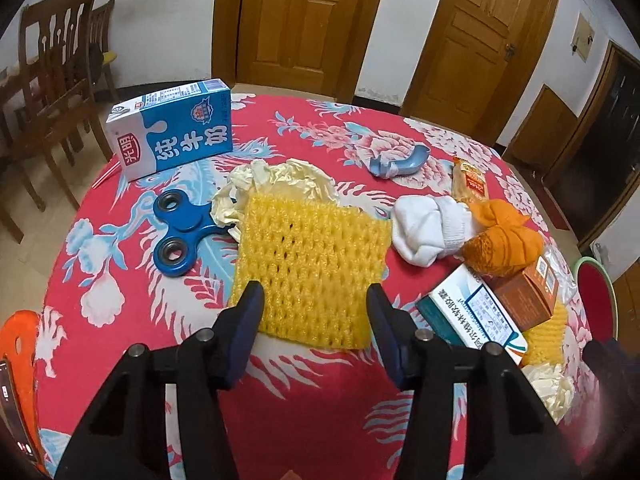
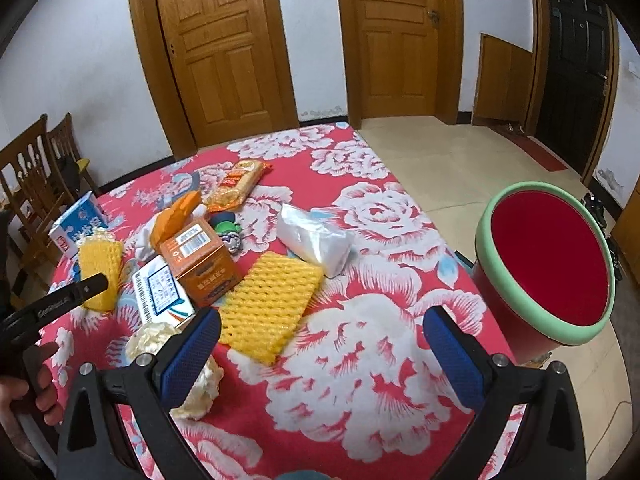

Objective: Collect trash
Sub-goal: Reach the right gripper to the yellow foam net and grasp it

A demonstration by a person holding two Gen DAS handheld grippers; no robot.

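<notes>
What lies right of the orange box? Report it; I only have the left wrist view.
Observer: A clear bag lies on the cloth, right of the box.
Operator: Give me the right tool.
Observer: Right tool is open and empty, near a second yellow net.
Operator: Now the bin.
Observer: Bin stands off the cloth's right edge; nothing shows inside.

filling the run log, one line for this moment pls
left gripper: open over yellow foam net | right gripper: open, empty | bin: beside table
</notes>
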